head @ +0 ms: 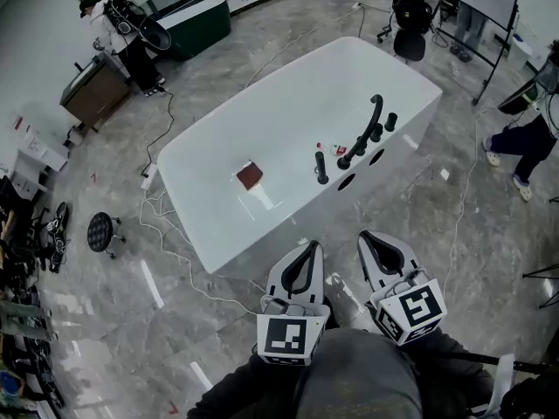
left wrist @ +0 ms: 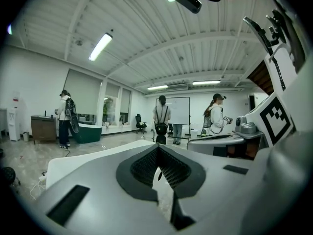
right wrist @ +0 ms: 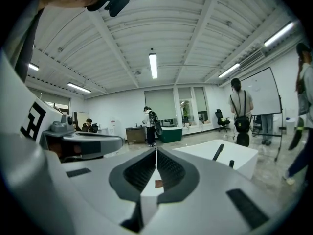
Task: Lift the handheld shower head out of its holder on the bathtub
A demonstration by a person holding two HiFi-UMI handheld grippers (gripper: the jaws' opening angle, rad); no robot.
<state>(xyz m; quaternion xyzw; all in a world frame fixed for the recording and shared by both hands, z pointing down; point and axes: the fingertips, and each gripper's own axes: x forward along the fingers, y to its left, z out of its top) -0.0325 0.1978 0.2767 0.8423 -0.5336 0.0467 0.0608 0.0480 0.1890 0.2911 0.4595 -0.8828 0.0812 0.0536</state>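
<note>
A white bathtub [head: 218, 225] stands on the grey marble floor in the middle of the head view. Black fittings line its right rim: a curved spout [head: 376, 112], round knobs [head: 389, 121], and the slim upright handheld shower head [head: 321, 167] in its holder. My left gripper [head: 307, 246] and right gripper [head: 369, 237] hover side by side short of the tub's near corner, both shut and holding nothing. The left gripper [left wrist: 157, 147] points over the tub. The right gripper [right wrist: 156, 150] has the tub [right wrist: 234, 156] and a black fitting [right wrist: 217, 152] to its right.
A brown square pad [head: 250, 175] lies inside the tub. White cables [head: 175, 243] trail on the floor by a black stool [head: 102, 230] at left. A green tub [head: 196, 20] stands at the back. People stand at far left [head: 122, 33] and right [head: 524, 138].
</note>
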